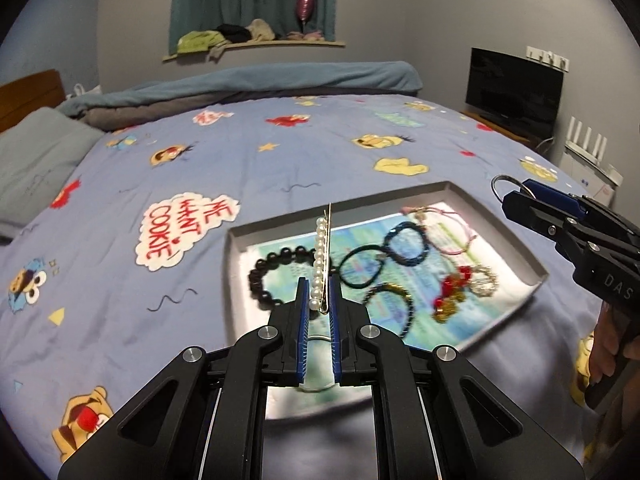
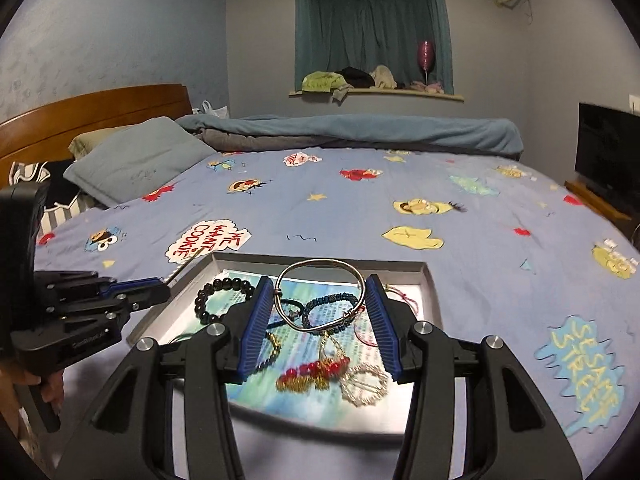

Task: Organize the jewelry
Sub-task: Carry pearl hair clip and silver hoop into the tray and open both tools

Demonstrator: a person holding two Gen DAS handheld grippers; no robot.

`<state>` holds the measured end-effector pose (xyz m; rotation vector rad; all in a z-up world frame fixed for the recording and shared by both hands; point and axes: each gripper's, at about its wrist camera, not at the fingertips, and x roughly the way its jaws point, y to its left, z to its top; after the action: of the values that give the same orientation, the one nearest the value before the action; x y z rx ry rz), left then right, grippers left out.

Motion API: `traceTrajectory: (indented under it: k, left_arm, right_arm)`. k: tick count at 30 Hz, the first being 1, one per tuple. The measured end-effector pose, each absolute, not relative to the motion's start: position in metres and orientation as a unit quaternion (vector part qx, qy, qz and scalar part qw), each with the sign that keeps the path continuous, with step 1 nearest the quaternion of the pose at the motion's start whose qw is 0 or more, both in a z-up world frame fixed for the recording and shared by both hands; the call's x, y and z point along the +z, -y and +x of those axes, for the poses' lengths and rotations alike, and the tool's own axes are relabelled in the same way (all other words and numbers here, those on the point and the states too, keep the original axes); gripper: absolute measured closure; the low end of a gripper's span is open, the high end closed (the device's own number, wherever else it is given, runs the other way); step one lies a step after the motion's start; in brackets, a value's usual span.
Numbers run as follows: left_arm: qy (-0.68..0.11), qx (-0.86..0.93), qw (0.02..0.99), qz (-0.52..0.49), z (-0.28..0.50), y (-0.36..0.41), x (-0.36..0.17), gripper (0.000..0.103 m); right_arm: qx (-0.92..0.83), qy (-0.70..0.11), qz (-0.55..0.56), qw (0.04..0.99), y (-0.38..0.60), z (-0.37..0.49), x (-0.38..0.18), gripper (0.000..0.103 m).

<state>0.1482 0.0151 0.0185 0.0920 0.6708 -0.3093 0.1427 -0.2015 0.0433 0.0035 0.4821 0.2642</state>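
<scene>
My left gripper [image 1: 319, 294] is shut on a pearl hair clip [image 1: 320, 252], which sticks up and forward above the grey tray [image 1: 506, 236]. My right gripper [image 2: 319, 292] is shut on a silver bangle [image 2: 320, 261], its blue pads pressing on the two sides of the ring, lifted over the tray [image 2: 176, 306]. In the tray lie a black bead bracelet [image 1: 262, 280], a black hair tie [image 1: 360, 270], a dark blue braided bracelet [image 1: 406, 246], pink cord [image 1: 454, 228], red beaded pieces [image 2: 316, 374] and a crystal ornament [image 2: 366, 386].
The tray rests on a blue cartoon-print bedsheet [image 1: 280, 168]. A pillow [image 2: 136, 164] and a rolled blanket [image 2: 360, 130] lie at the far side, by a wooden headboard [image 2: 92, 112]. A TV [image 1: 514, 88] stands to the right. A hand [image 1: 606, 344] grips the right tool's handle.
</scene>
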Motion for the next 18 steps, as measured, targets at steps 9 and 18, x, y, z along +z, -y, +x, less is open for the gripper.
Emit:
traceTrajectory:
  k: [9, 18]
  left_arm:
    - [-0.36, -0.157, 0.918, 0.048, 0.164, -0.019, -0.01, 0.093]
    - [-0.379, -0.174, 0.907, 0.066, 0.166, -0.012, -0.027, 0.093]
  right_arm:
    - [0.158, -0.298, -0.007, 0.941, 0.186, 0.176, 0.006, 0.055]
    - [0.174, -0.353, -0.036, 0.919, 0.157, 0.196, -0.021, 0.055]
